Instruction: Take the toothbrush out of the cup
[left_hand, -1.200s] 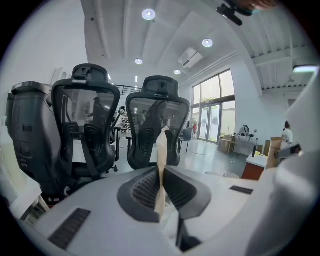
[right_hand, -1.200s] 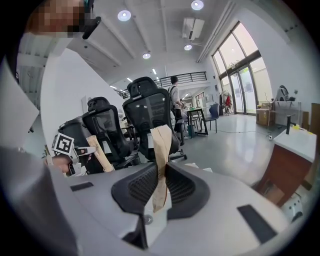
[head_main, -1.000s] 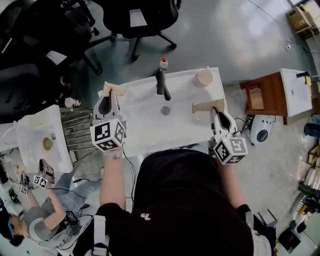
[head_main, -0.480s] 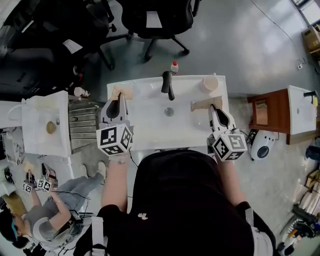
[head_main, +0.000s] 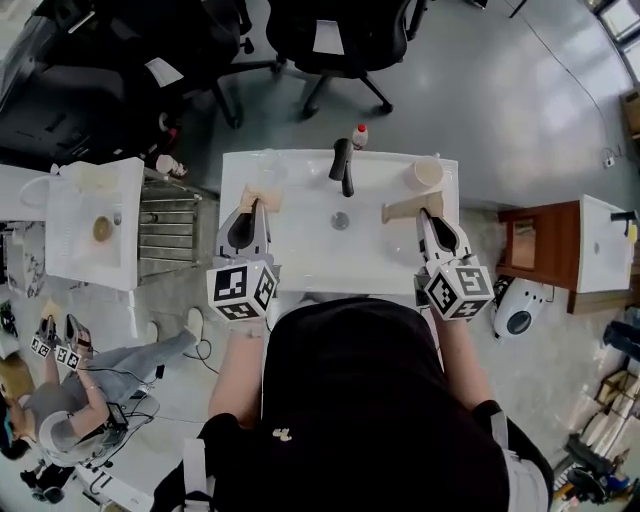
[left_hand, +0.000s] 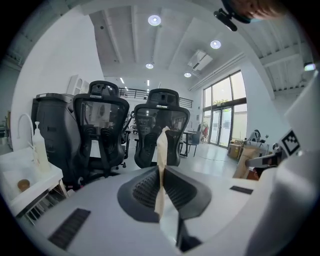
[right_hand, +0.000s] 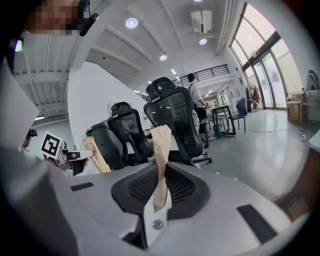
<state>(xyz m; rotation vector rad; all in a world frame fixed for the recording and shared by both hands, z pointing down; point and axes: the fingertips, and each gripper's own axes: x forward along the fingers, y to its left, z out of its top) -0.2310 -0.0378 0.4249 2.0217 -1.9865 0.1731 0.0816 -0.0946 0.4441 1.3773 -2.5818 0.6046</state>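
Observation:
A pale cup (head_main: 428, 173) stands at the back right corner of the white sink (head_main: 300, 265). From above I cannot make out a toothbrush in it. My left gripper (head_main: 258, 195) is over the sink's left side, its tan fingers (left_hand: 161, 145) pressed together with nothing between them. My right gripper (head_main: 410, 209) hovers over the sink's right side, a little in front of the cup. It is also shut, and its tan fingers (right_hand: 161, 145) are closed flat on each other. Both gripper views look out level at office chairs, so neither shows the cup.
A black faucet (head_main: 343, 165) and a small red-capped bottle (head_main: 360, 135) stand at the sink's back, with the drain (head_main: 341, 220) in the middle. Left are a metal rack (head_main: 170, 230) and another white basin (head_main: 95, 235). Right is a wooden cabinet (head_main: 540, 245). Office chairs (head_main: 335, 35) stand behind.
My left gripper has moved right, from beyond the sink's left edge to over its left side. The right gripper has stayed nearly where it was. Both stayed shut.

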